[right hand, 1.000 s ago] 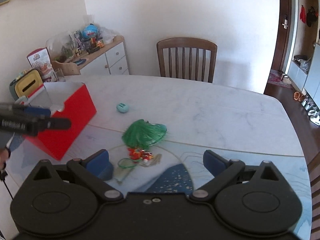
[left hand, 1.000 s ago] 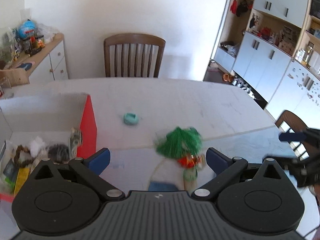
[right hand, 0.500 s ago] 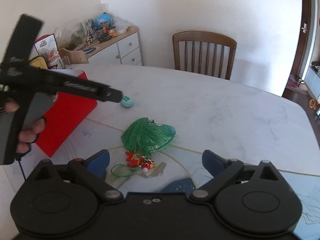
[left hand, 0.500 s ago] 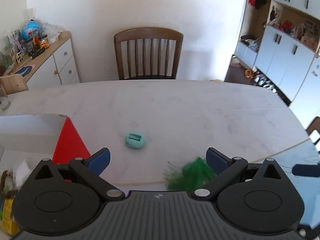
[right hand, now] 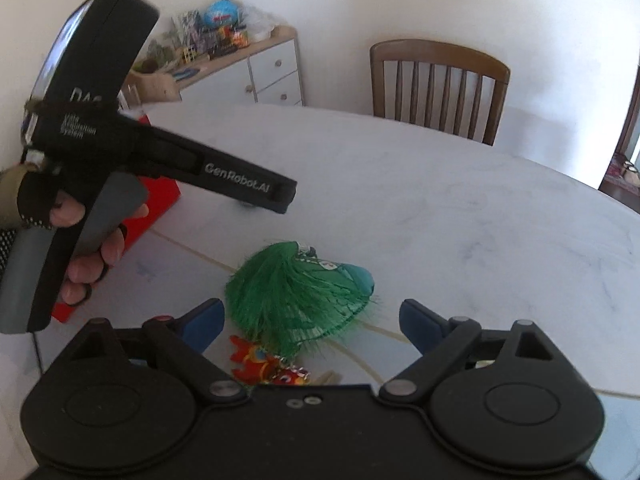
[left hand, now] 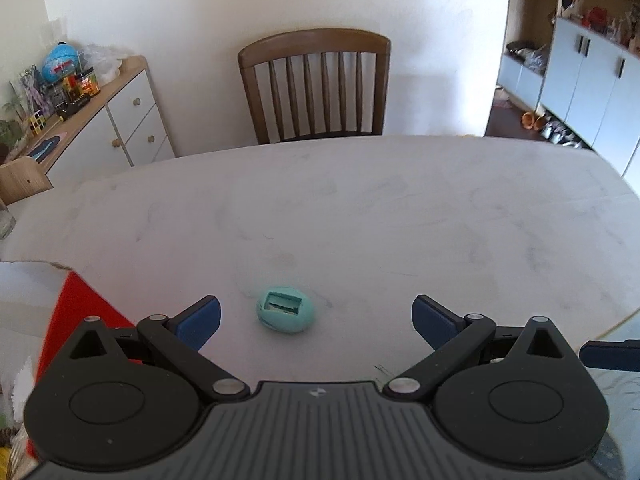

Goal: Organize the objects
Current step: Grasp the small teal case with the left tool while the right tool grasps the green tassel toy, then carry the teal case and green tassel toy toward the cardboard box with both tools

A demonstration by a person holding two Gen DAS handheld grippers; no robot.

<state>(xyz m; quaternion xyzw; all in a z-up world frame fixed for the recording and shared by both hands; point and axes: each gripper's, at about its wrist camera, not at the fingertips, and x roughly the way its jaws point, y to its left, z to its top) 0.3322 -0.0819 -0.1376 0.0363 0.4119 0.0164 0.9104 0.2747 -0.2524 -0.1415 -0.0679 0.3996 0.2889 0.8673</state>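
Observation:
A small teal egg-shaped thing [left hand: 285,314] with a square hole lies on the white table [left hand: 380,208]. My left gripper [left hand: 316,318] hovers over it, open, with the thing between its fingers and untouched. A green fringed toy [right hand: 296,292] with a red charm [right hand: 264,366] lies nearer the front. My right gripper [right hand: 312,322] is above it; its jaws are closing but still wide, and the pads are clear of the toy. In the right wrist view a hand [right hand: 80,240] holds the left gripper [right hand: 276,196] at the upper left.
A red box [left hand: 80,320] with assorted items stands at the table's left, also visible behind the left gripper [right hand: 164,200]. A wooden chair [left hand: 316,84] faces the far edge. A cluttered sideboard [left hand: 100,120] stands left, and cabinets [left hand: 580,80] right. A glass [left hand: 6,220] sits at the left edge.
Both grippers have come forward and down. The teal thing now sits between the left fingers and the green toy has left that view. The right jaws have narrowed slightly over the green toy.

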